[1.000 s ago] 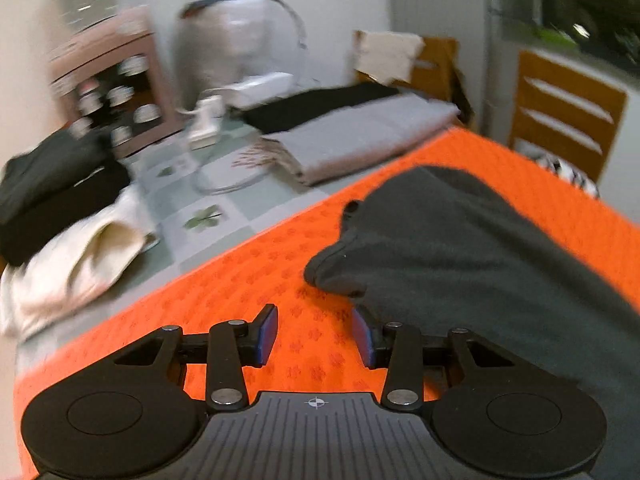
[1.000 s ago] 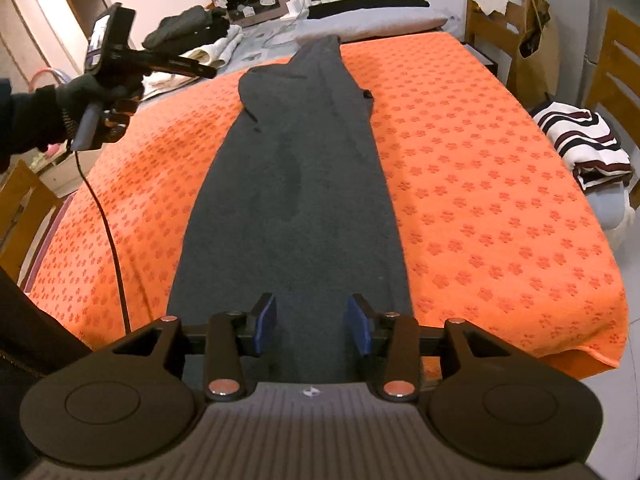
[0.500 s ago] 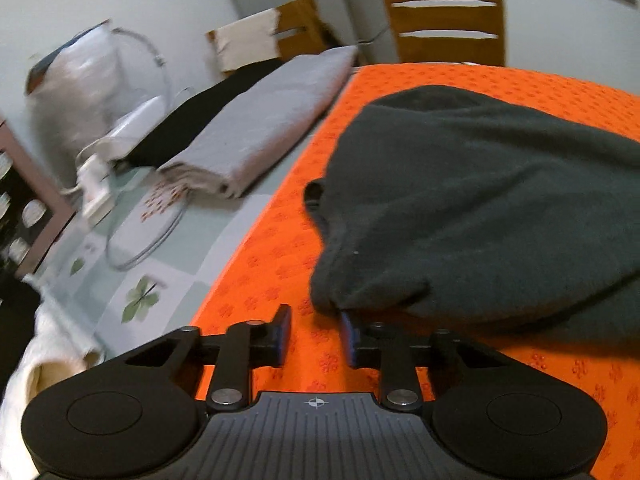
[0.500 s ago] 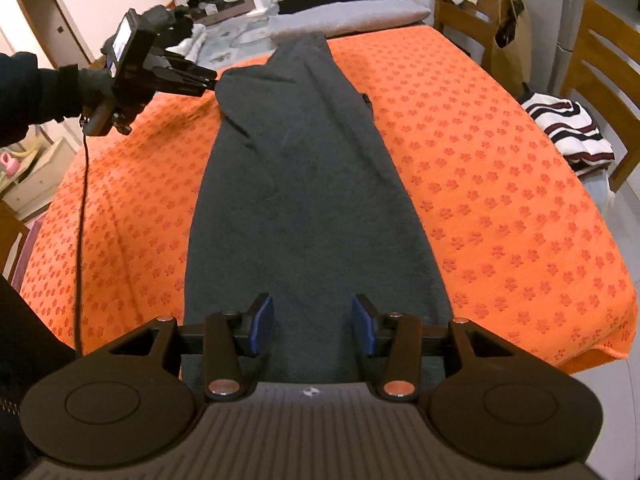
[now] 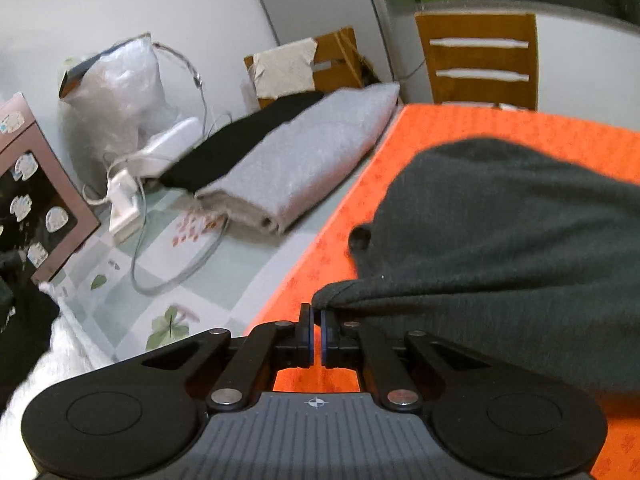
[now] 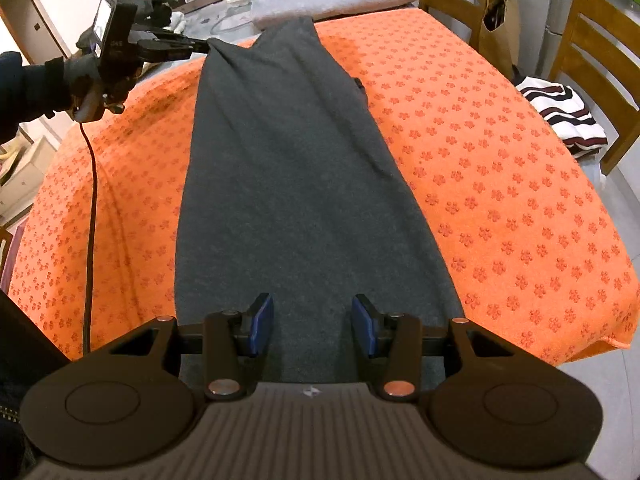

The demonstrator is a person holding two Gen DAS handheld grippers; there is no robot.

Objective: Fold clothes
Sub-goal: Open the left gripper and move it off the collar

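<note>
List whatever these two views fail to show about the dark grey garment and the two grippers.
- Left wrist view: the dark grey garment runs off the right edge.
- Right wrist view: the garment's near hem is hidden behind the right gripper, whose pads stand apart above the cloth; contact unclear.
- Right wrist view: the left gripper is too small to show its pads; the left wrist view shows them shut on the garment's corner.
</note>
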